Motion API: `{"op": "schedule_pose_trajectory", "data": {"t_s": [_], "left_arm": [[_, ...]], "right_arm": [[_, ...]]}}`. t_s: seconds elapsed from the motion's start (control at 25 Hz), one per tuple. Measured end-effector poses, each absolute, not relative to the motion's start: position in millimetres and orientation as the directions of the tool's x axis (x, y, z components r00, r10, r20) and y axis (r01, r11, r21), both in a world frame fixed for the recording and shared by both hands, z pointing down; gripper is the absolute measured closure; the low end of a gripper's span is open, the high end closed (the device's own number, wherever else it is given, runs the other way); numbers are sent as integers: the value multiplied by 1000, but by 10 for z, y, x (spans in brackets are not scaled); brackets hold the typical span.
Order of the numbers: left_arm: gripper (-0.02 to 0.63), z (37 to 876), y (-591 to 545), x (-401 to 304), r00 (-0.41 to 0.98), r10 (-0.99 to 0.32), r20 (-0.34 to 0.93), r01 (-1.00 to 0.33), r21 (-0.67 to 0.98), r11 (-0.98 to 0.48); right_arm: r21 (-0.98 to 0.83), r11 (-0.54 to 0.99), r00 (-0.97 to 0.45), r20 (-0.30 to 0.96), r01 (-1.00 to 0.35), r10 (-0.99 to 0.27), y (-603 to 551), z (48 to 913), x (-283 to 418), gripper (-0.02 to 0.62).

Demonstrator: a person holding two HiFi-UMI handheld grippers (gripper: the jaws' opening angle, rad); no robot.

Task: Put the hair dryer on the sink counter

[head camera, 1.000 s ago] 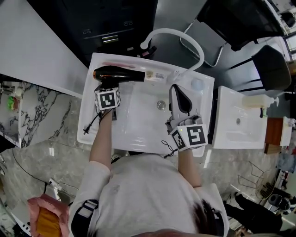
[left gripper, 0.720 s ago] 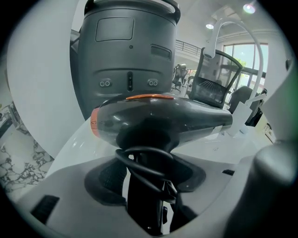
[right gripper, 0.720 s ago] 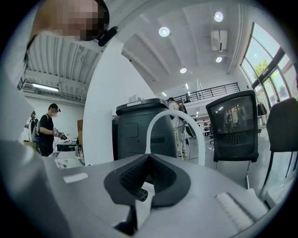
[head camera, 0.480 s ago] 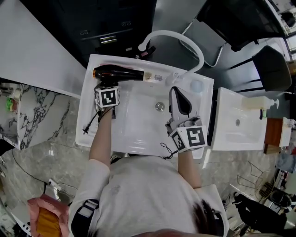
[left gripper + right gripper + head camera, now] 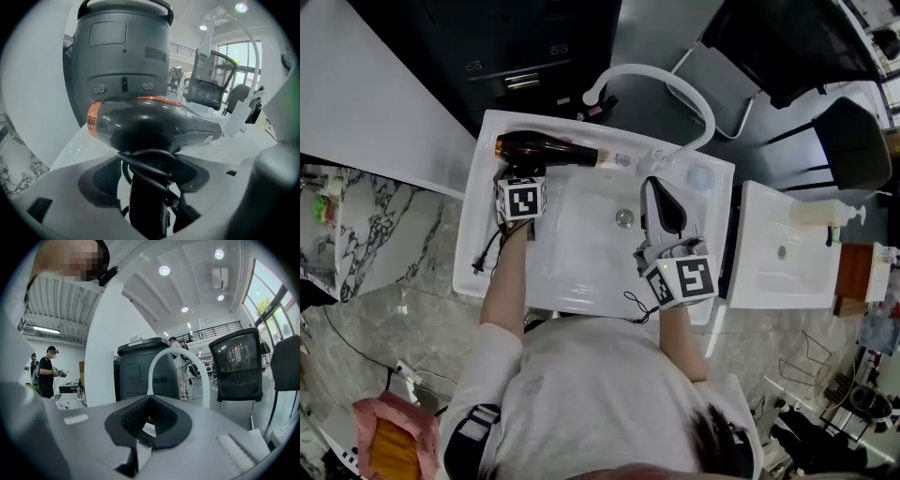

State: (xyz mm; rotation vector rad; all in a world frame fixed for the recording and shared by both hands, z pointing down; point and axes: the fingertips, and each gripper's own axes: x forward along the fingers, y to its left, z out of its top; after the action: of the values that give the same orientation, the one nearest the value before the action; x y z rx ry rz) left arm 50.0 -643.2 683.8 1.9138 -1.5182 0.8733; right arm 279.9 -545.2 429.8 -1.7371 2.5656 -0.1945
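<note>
A black hair dryer with a copper band lies along the back rim of the white sink counter, nozzle to the right. Its handle, wrapped in cord, points back toward my left gripper. In the left gripper view the hair dryer fills the middle and its handle stands between the jaws of the left gripper, which are opening; the pads stand apart from it. My right gripper hovers over the basin's right side, shut with nothing in it, as the right gripper view also shows.
The dryer's plug and cord trail over the counter's left rim. A white curved faucet hose arches behind the basin, above the drain. A small bottle lies on the back rim. A second white sink stands to the right.
The hair dryer and my left gripper have shifted slightly to the right along the back rim. The right gripper has hardly moved.
</note>
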Motion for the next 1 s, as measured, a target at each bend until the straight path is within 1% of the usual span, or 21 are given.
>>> {"op": "schedule_pose_trajectory", "data": {"t_s": [0.2,0.36,0.52,0.56,0.6,0.68,0.72,0.8,0.84,1.0], "left_arm": [[281,6754,-6403,504,177,-635,752,-970,25,-241],[275,6539,-6335,501,201,-666,719,-962,18,-272],[279,6229,-6212,520,265,-694,669,-949,55,-309],[292,6150,-6173,524,282,-701,655,-944,60,-324],[341,6067,-6133,518,293,-712,639,-941,59,-334],[512,5893,-6057,481,303,-739,601,-938,53,-342],[551,5808,-6021,462,312,-751,581,-937,58,-345],[591,5648,-5950,442,344,-766,543,-931,88,-355],[598,5570,-5911,438,361,-771,524,-926,104,-363],[598,5271,-5712,379,403,-795,453,-912,120,-393]], "right_arm": [[-133,374,-381,31,-918,-924,-5448,4289,2787,588],[-134,386,-392,22,-913,-920,-5444,4257,2735,588],[-147,386,-391,7,-911,-920,-5409,4230,2677,588],[-145,387,-392,3,-911,-920,-5388,4219,2648,588],[-144,388,-392,1,-911,-920,-5363,4207,2613,588],[-142,386,-390,-2,-911,-921,-5307,4191,2537,588],[-141,385,-388,-4,-912,-922,-5279,4186,2500,588],[-138,379,-382,-7,-915,-924,-5218,4168,2437,588],[-137,375,-378,-9,-917,-926,-5183,4153,2413,588],[-123,360,-361,-20,-925,-932,-5009,4070,2325,588]]}}
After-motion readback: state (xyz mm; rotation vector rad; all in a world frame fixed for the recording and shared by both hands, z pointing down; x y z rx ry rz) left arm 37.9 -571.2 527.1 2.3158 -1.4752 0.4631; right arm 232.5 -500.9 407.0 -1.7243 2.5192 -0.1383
